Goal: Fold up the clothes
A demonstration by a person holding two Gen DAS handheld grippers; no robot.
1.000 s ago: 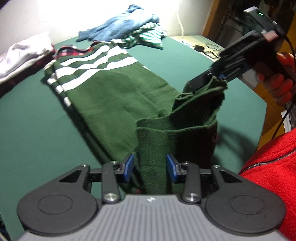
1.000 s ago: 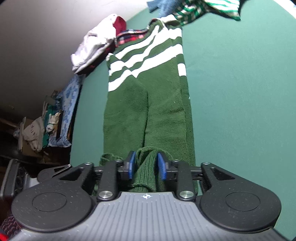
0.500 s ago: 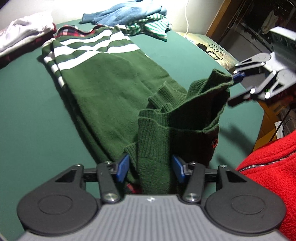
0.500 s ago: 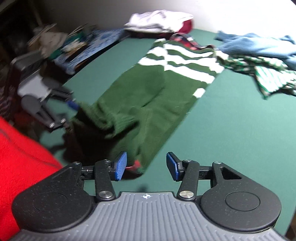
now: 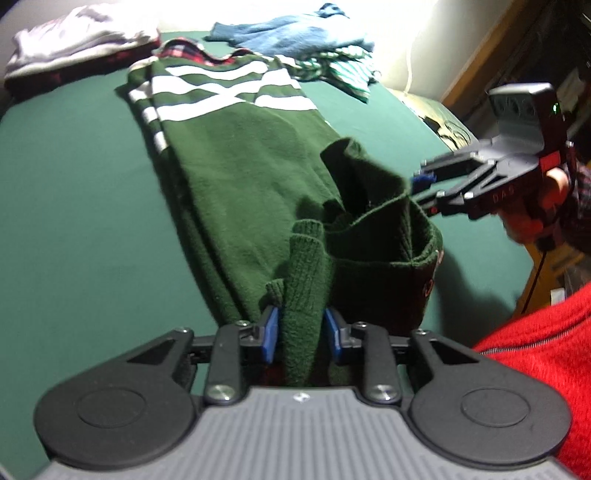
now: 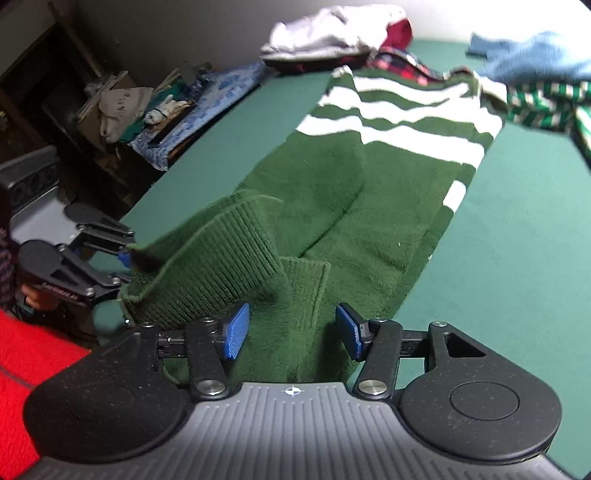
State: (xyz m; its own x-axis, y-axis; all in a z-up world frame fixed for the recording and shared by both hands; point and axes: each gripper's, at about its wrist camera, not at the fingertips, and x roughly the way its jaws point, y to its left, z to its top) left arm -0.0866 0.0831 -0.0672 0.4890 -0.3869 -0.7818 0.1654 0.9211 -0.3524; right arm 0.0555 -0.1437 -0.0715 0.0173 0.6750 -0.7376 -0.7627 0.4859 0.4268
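Here's the green sweater point(image 5: 243, 177), laid lengthwise down the green table point(image 5: 74, 229), its white stripes at the far end and the ribbed hem bunched up at the near end. The left gripper point(image 5: 301, 328) has a ribbed fold of that hem between its blue pads, and the jaws are closing in on it, knit filling the gap from pad to pad. Over on the right, the right gripper point(image 6: 291, 330) is at the other corner of the hem with its jaws opening: the blue pads stand well apart, and the knit lies beneath and between them without either pad pressing on it. From the left camera that same right gripper point(image 5: 424, 188) shows side-on at the raised hem edge, a hand point(image 5: 532, 221) wrapped round its handle, though the blur makes it hard to say whether the tips touch the cloth. Far end of the table: a blue garment point(image 5: 295, 31), a green-and-white striped garment point(image 5: 343, 68), a red plaid shirt point(image 6: 402, 64) tucked under the sweater, and a white-topped pile point(image 5: 77, 37). A red fleece sleeve point(image 5: 535, 373) fills the near corner.
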